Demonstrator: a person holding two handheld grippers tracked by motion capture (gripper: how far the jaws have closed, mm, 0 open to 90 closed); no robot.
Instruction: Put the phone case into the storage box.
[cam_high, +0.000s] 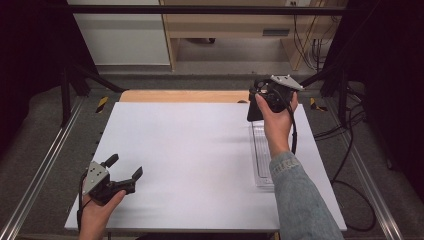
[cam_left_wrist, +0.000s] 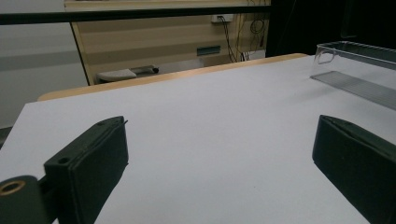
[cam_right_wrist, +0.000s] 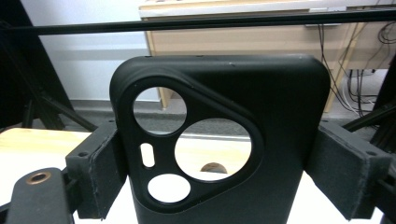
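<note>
My right gripper is at the table's far right, shut on a black phone case. In the right gripper view the phone case stands upright between the two pads, its triangular camera cut-out with round holes facing me. My left gripper rests low at the table's near left, held by a hand. Its jaws stand wide open with nothing between them, and the left gripper view shows bare white table between the fingers. A clear plastic tray lies on the right side of the table, under the right forearm.
The white tabletop lies on a wooden board whose far edge shows. Black frame posts and metal rails flank the table. Cables trail on the floor at the right. The clear tray sits far right in the left gripper view.
</note>
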